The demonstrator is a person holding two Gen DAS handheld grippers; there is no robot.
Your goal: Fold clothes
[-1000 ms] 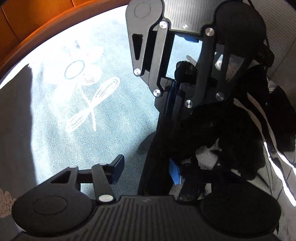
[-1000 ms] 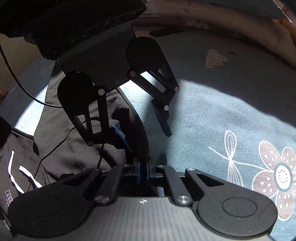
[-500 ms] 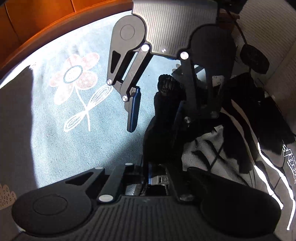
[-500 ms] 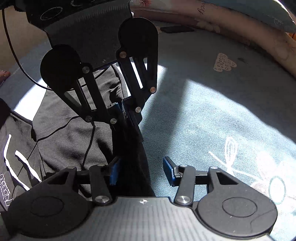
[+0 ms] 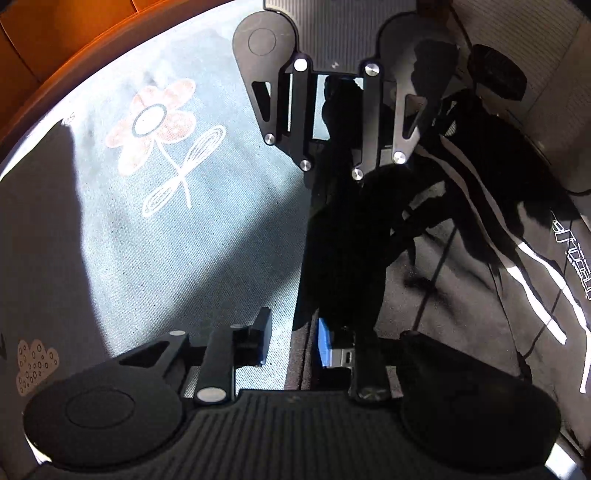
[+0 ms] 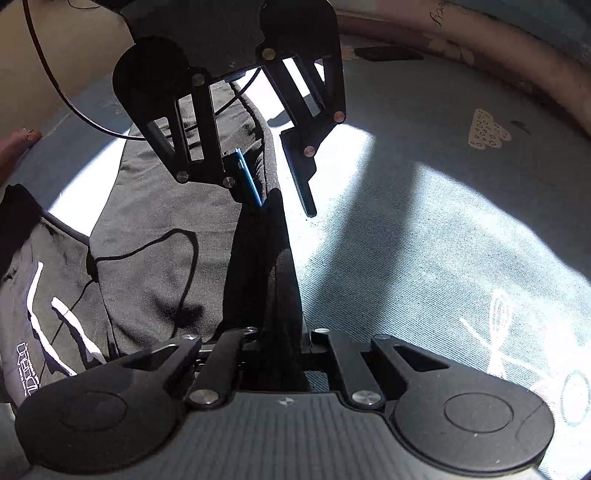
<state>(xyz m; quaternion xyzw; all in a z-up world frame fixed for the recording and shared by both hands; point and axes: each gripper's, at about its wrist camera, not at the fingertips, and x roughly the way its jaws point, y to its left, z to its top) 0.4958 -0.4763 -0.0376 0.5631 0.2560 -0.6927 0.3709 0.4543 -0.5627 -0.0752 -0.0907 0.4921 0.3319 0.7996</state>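
Since 0.5 s ago: right gripper point(image 6: 273, 354) has clamped the black garment point(image 6: 155, 266) edge; left gripper point(image 5: 291, 343) now released, straddling it. Garment beside flower print point(image 5: 155, 125), folding incomplete.

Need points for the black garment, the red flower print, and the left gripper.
black garment point(image 6: 155, 266): right wrist view, flat sunlit panel.
red flower print point(image 5: 149, 123): left wrist view, ringed centre.
left gripper point(image 5: 291, 341): left wrist view, midway between its fingers.

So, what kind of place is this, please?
Probably a bedroom: the black garment lies on what looks like a bed, with a grey-blue flower-printed sheet and an orange wooden edge, perhaps a headboard.
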